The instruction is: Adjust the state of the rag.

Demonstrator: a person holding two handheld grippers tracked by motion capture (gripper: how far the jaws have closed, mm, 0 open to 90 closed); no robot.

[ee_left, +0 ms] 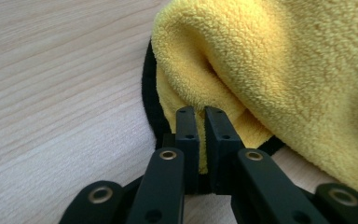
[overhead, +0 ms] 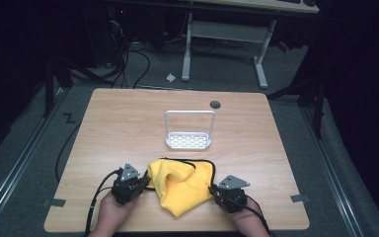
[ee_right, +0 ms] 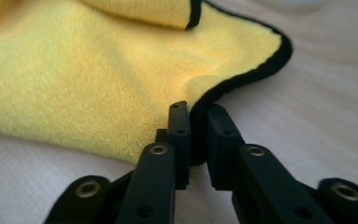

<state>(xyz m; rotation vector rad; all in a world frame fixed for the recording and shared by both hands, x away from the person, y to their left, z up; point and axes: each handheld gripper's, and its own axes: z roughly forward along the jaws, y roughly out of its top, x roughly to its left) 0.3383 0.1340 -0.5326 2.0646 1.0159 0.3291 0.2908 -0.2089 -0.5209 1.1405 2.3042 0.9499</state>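
The yellow cloth (overhead: 183, 183) lies bunched up low in the middle of the high view, on the wooden table (overhead: 128, 123). The left gripper (overhead: 147, 184) pinches its left edge and the right gripper (overhead: 212, 191) pinches its black-trimmed right edge. It looks half folded, so smoothing it flat is still to do.

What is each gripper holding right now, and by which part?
Both hold the yellow microfibre cloth with black trim: the left gripper pinches a folded edge on its side, the right gripper pinches the black-trimmed edge opposite.
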